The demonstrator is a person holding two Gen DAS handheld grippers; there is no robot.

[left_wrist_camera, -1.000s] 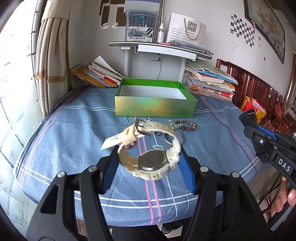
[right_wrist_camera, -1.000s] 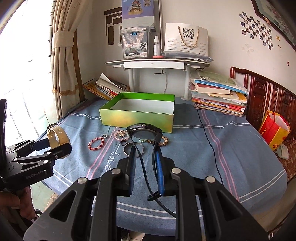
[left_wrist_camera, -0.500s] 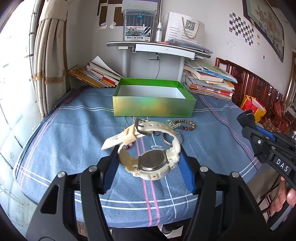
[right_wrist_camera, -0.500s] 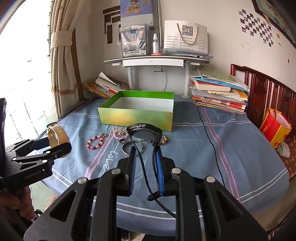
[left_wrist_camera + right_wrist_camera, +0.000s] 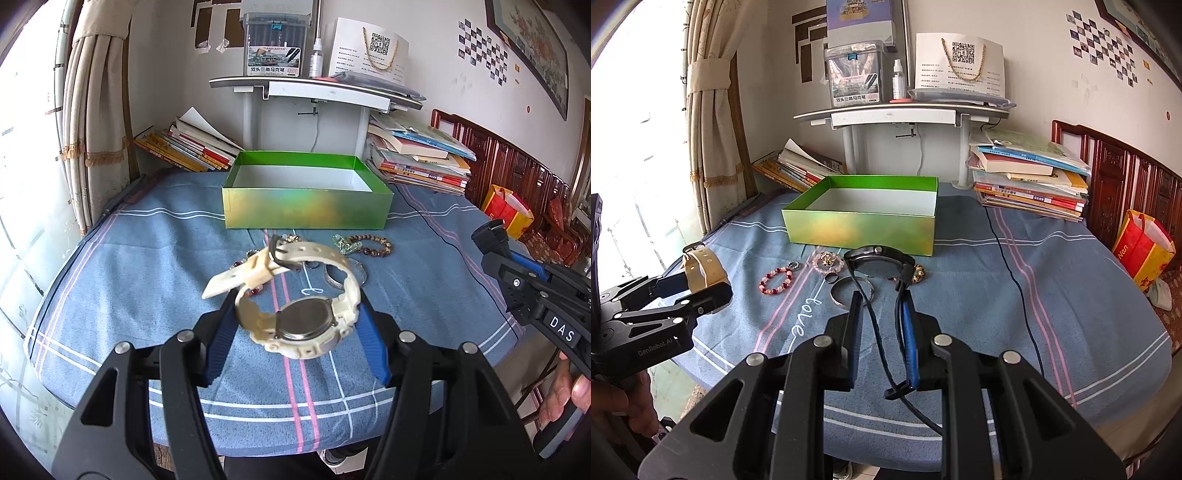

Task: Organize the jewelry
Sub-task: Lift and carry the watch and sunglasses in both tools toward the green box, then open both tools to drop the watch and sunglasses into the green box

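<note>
My left gripper is shut on a cream plastic watch, held above the blue cloth with its metal back facing the camera and its strap looping upward. My right gripper is shut on the thin straps of a black watch, whose face points toward the green open box. The box stands beyond both grippers, with its white bottom bare. The right wrist view shows the left gripper at the left with the cream watch. The right gripper shows at the right edge of the left wrist view.
On the blue striped cloth in front of the box lie a red bead bracelet, a pink bracelet, a silver bangle and a brown bead bracelet. Book stacks and a white shelf stand behind. A black cable crosses the cloth.
</note>
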